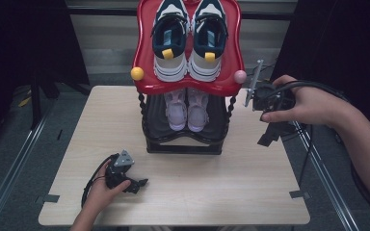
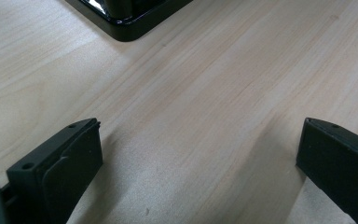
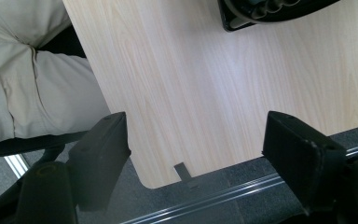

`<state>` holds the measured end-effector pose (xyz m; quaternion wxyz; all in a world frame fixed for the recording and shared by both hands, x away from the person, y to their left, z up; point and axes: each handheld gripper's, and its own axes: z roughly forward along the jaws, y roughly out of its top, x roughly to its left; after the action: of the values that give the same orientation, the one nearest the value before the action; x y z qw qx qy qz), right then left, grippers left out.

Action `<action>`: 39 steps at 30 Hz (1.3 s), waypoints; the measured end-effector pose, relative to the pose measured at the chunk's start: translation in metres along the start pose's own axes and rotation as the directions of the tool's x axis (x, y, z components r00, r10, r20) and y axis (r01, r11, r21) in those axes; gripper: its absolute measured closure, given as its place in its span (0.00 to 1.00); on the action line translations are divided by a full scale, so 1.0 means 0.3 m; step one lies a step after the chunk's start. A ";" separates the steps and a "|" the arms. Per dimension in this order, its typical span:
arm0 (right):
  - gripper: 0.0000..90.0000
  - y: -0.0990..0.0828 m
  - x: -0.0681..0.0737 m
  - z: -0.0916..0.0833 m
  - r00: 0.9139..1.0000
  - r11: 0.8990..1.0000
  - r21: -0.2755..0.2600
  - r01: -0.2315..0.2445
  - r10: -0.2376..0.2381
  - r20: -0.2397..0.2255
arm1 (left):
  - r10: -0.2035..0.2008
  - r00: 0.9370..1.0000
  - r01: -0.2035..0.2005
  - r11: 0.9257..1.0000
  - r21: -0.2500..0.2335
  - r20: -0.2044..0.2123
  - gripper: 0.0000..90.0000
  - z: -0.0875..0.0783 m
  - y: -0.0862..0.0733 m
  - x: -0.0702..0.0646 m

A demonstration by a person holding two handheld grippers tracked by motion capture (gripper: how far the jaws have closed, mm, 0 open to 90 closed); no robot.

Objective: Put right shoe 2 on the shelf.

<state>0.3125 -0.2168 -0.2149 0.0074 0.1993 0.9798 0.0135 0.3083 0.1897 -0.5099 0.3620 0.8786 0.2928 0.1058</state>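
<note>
— Where are your claws right now?

— My left gripper (image 1: 142,182) rests low on the wooden table (image 1: 212,192), near the front edge, in front of the shoe rack (image 1: 183,144) and to its left. Its jaws stand wide apart with bare tabletop between them; it holds nothing.

— And the other one?

— My right gripper (image 1: 265,139) hangs in the air over the table's right edge, just beside the rack's right side. Its jaws are spread wide too, with nothing between them. In the right gripper view I look down past them at the table's corner and the floor beyond.

— What is on the rack?

— The white and navy sneakers (image 1: 189,38) sit side by side on the red top shelf (image 1: 144,53). The pale pink shoes (image 1: 187,108) stand on the black lower shelf. I touch neither pair.
</note>
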 end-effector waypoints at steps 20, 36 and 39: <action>0.24 -0.027 0.012 0.147 1.000 1.000 0.018 0.014 -0.014 -0.025 | 0.005 1.000 -0.005 1.000 -0.001 -0.003 0.00 0.000 0.000 0.001; 0.25 -0.044 0.020 0.264 0.998 0.999 0.035 0.008 -0.006 -0.056 | 0.006 1.000 -0.006 1.000 -0.001 -0.004 0.00 0.000 0.000 0.001; 0.25 -0.046 0.022 0.284 0.998 0.999 0.046 0.006 -0.003 -0.057 | 0.006 1.000 -0.006 1.000 -0.001 -0.004 0.00 0.000 0.001 0.001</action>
<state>0.3028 -0.2250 -0.3005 -0.0248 0.1967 0.9801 -0.0036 0.3086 0.1898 -0.5097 0.3614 0.8792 0.2908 0.1090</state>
